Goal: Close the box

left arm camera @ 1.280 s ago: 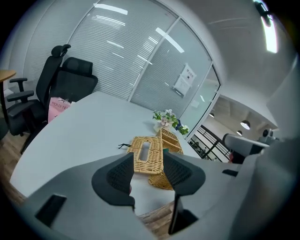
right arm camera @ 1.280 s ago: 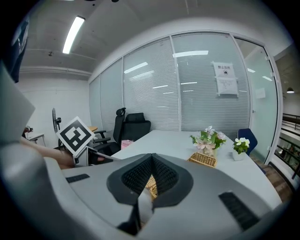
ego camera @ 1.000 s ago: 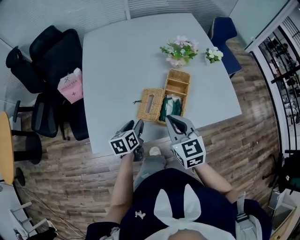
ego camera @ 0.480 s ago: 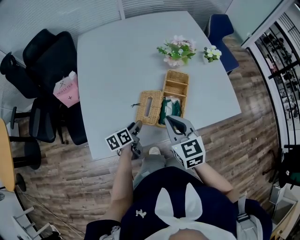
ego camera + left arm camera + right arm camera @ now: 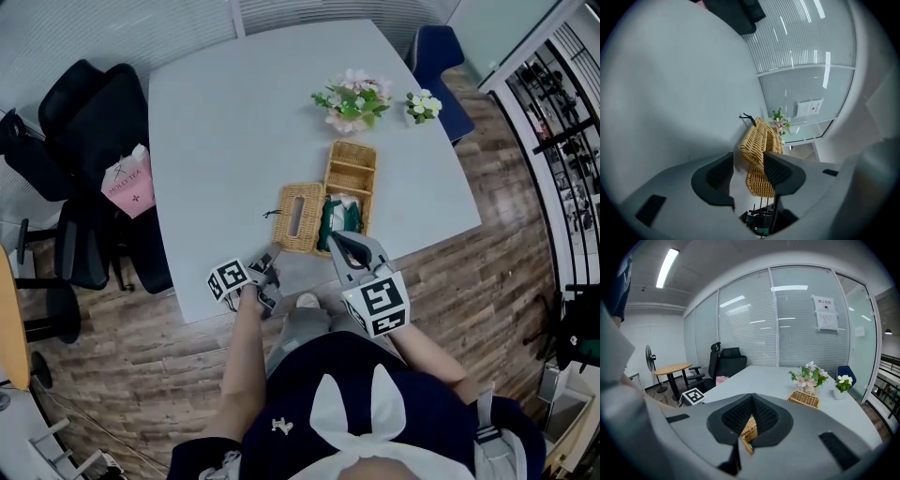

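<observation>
A wicker box [image 5: 349, 190] sits near the table's front edge, with something green inside. Its slotted lid [image 5: 298, 217] lies flipped open on the left side. My left gripper [image 5: 272, 258] hangs at the table's edge just short of the lid, rolled to one side. In the left gripper view its jaws [image 5: 747, 169] are open with nothing between them, and the wicker lid [image 5: 759, 143] shows beyond. My right gripper [image 5: 339, 244] points at the box's near end. Its pads [image 5: 752, 401] meet at the tip, empty, with wicker [image 5: 749, 430] below them.
A flower arrangement [image 5: 354, 101] and a small white-flowered pot [image 5: 422, 106] stand behind the box. Black office chairs [image 5: 84, 122] and a pink bag [image 5: 127, 183] are left of the grey table [image 5: 225, 122]. A blue chair [image 5: 441, 61] is at the far right corner.
My left gripper has sunk and rolled, its marker cube shifting left toward the table's front edge. The right gripper has stayed put. The box and lid have not moved.
</observation>
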